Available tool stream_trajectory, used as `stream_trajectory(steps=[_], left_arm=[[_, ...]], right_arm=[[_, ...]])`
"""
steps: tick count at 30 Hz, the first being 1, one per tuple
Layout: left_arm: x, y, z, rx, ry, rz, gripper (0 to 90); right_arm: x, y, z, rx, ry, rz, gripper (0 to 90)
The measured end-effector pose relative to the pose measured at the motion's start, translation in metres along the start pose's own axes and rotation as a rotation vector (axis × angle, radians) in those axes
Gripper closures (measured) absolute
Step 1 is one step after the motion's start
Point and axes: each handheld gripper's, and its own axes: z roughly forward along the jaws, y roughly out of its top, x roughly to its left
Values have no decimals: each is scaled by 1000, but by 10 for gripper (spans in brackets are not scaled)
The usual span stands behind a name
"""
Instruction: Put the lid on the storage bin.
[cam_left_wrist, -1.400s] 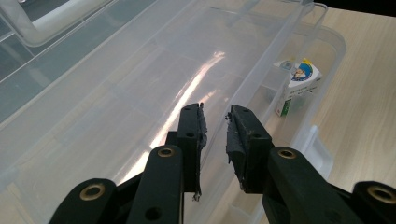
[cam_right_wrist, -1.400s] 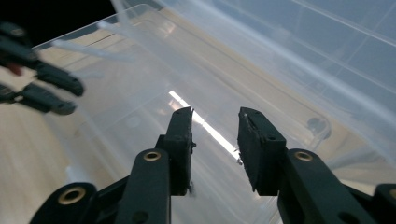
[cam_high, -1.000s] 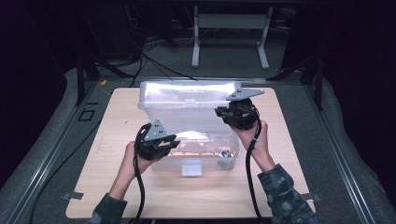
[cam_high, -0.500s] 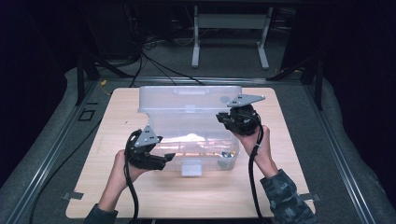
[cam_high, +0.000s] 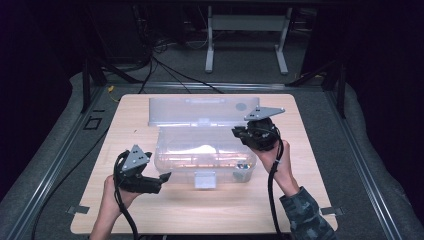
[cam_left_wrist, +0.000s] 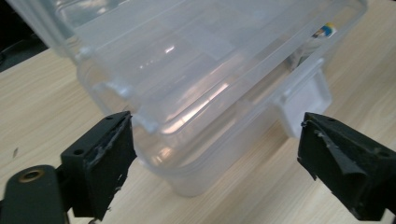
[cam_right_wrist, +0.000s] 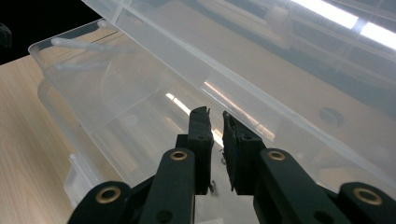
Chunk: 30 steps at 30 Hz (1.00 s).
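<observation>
Centrally, the clear plastic storage box (cam_high: 205, 155) blurs its small contents; left gripper (cam_high: 162, 178) jaws gape lower left, right gripper (cam_right_wrist: 215, 122) jaws nearly together, gripping nothing.

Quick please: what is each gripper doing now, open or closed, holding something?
Left gripper: open, holding nothing, in front of the clear plastic box.
Right gripper: nearly closed, at the raised lid; grip cannot be told.

A clear, colourless box (cam_high: 202, 157) with a frosted lid (cam_high: 200, 111) is sitting on a pale wood-grain table (cam_high: 150, 210), black grippers (cam_high: 162, 177) (cam_high: 239, 131) are carrying grey plates (cam_high: 135, 158), and a camouflage-patterned sleeve (cam_high: 306, 215) is showing green and grey blotches.
</observation>
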Motion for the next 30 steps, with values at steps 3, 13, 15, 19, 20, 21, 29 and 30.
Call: stream_trajectory(steps=[3, 13, 15, 19, 20, 21, 29, 30], left_arm=[[5, -8, 2, 8, 20, -26, 82], [-1, -16, 14, 51, 42, -25, 75], [-1, -18, 15, 60, 36, -23, 71], [-3, -22, 20, 83, 32, -15, 69], [-3, -23, 21, 85, 32, -14, 68], [-3, -24, 22, 88, 33, -13, 67], [2, -31, 22, 91, 30, -41, 44], [3, -32, 22, 92, 31, -43, 44]], right_arm=[[1, -2, -1, 7, -1, 3, 814], [4, -15, -1, 13, 74, 21, 795], [8, -16, -7, 99, -42, 2, 794], [3, -23, -7, 50, 50, 38, 789], [2, -25, -8, 55, 49, 41, 787], [1, -27, -9, 52, 54, 47, 785], [-5, -43, -17, 78, 46, 76, 760], [-5, -45, -18, 74, 41, 78, 758]])
